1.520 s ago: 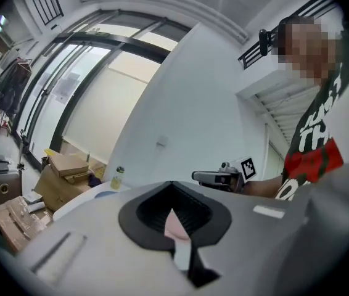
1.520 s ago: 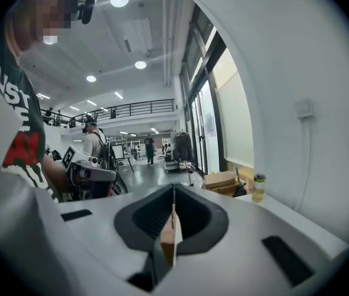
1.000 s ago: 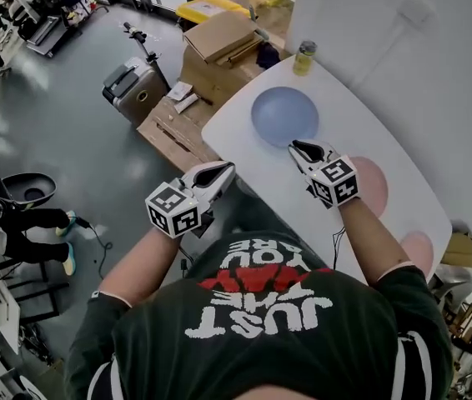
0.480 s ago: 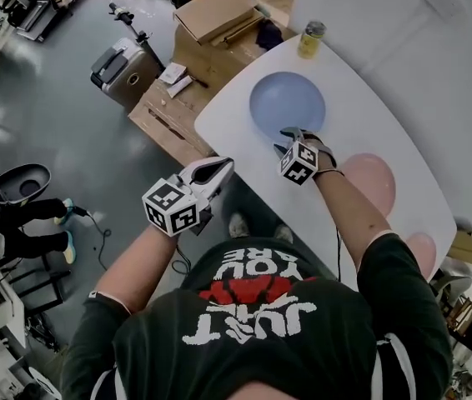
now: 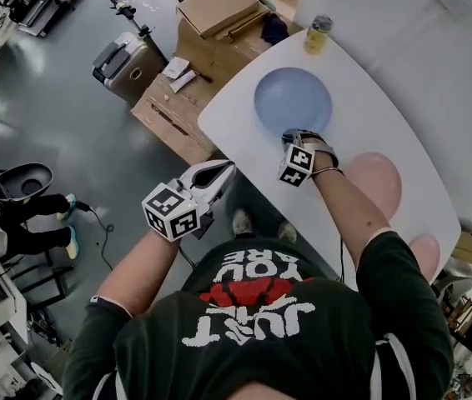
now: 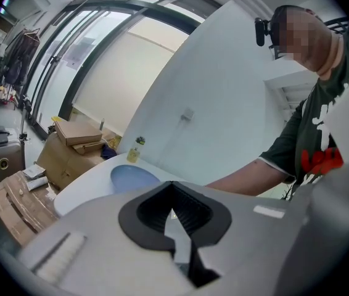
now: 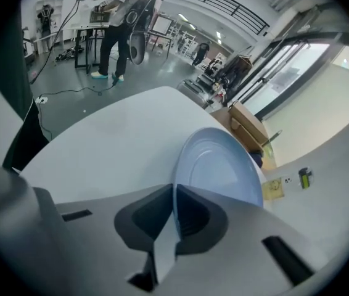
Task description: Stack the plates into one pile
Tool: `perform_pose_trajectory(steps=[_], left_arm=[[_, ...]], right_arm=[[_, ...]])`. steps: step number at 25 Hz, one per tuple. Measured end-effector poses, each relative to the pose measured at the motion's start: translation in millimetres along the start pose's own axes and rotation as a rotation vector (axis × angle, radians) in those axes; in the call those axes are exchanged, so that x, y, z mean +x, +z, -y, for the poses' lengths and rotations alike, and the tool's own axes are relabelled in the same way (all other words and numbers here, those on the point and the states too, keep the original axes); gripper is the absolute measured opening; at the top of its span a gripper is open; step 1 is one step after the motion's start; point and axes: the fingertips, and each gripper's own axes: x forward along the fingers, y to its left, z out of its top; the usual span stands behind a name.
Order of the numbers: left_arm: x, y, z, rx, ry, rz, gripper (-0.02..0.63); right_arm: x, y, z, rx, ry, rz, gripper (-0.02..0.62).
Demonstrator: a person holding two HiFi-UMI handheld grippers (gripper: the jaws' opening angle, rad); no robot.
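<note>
The right tongs (image 5: 297,134) are at the near edge of the blue plate (image 5: 293,98), at the upper middle of the head view. In the right gripper view the rim of that plate stands between the 2 pads, and the jaws are closing on it, both pads against the rim. The plate lies on the white surface (image 5: 238,122), which runs from the upper middle of the frame down to the right edge. Whether its near edge is off the surface cannot be made out.

The left tongs (image 5: 223,170) hang off the surface's left edge, over the floor, left of centre in the head view. The left gripper view shows their jaws drawn together with nothing between them.

Right of the blue plate, past the person's right forearm, lies 1 pink plate (image 5: 376,185), apart from the blue one. A 2nd pink plate (image 5: 424,251), smaller in the frame, sits at the lower right end of the surface. A yellowish jar (image 5: 318,33) stands at the surface's top end. Off the surface at upper left are cardboard boxes (image 5: 219,5) and a grey suitcase (image 5: 126,63) on the floor.
</note>
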Motion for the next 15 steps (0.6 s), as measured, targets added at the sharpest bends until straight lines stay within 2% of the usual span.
perform_pose_trajectory(steps=[5, 9, 15], left_arm=[[2, 5, 8, 0.010, -0.019, 0.012, 0.003], [11, 11, 21, 0.021, -0.058, 0.020, 0.003], [37, 15, 47, 0.050, -0.136, 0.007, 0.003]], right_arm=[[-29, 17, 7, 0.064, -0.004, 0.066, 0.015], [-61, 24, 5, 0.073, -0.037, 0.110, 0.015], [-118, 13, 4, 0.122, -0.084, 0.137, 0.015]])
